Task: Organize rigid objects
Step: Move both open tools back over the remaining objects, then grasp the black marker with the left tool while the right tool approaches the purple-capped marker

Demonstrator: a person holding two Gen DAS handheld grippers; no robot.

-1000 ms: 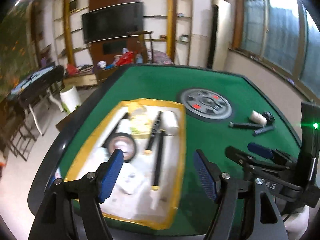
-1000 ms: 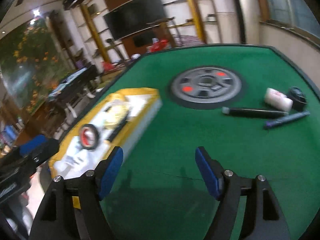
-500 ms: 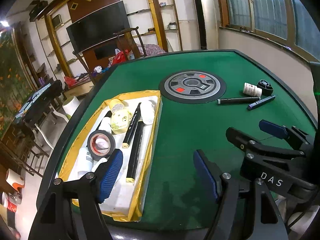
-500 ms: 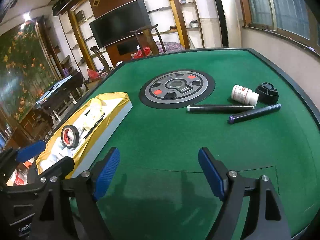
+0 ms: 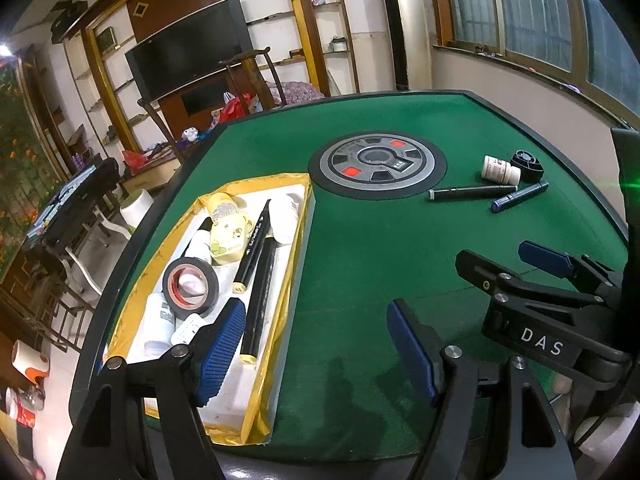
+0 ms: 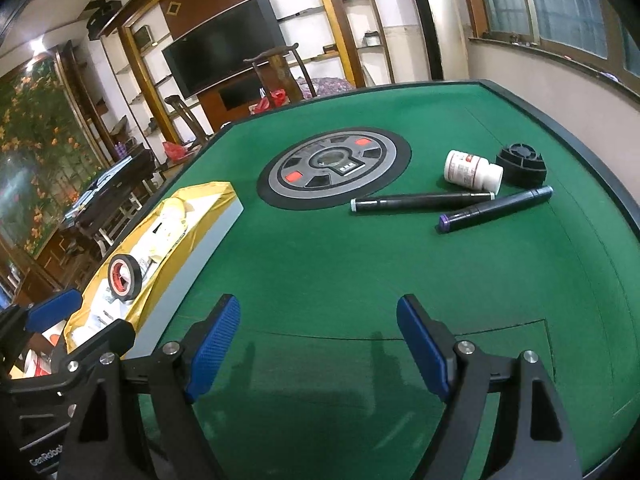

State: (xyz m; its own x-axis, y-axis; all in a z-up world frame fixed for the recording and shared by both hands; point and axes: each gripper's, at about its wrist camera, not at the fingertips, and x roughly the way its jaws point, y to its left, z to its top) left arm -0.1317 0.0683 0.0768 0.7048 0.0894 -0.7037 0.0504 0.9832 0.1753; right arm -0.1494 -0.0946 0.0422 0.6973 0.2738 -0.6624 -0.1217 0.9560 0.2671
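A gold-rimmed tray (image 5: 297,240) on the green table's left holds a black tape roll (image 5: 191,286), markers (image 5: 260,292), small white bottles and a yellow item. Loose at the far right lie a white pill bottle (image 6: 472,170), a black round cap (image 6: 522,164), a black marker (image 6: 420,202) and a purple-tipped marker (image 6: 496,209). My left gripper (image 5: 318,354) is open and empty above the tray's near right corner. My right gripper (image 6: 318,350) is open and empty over bare felt at the table's near edge, well short of the loose items.
A round grey control disc (image 6: 334,168) is set in the table's middle. The table has a raised dark rim (image 6: 580,136). Chairs, a TV wall and a side table stand beyond the far-left edge.
Both grippers have pulled back and risen, so more of the table shows. The left one has swung from over the tray toward its right edge. Both stay open and empty.
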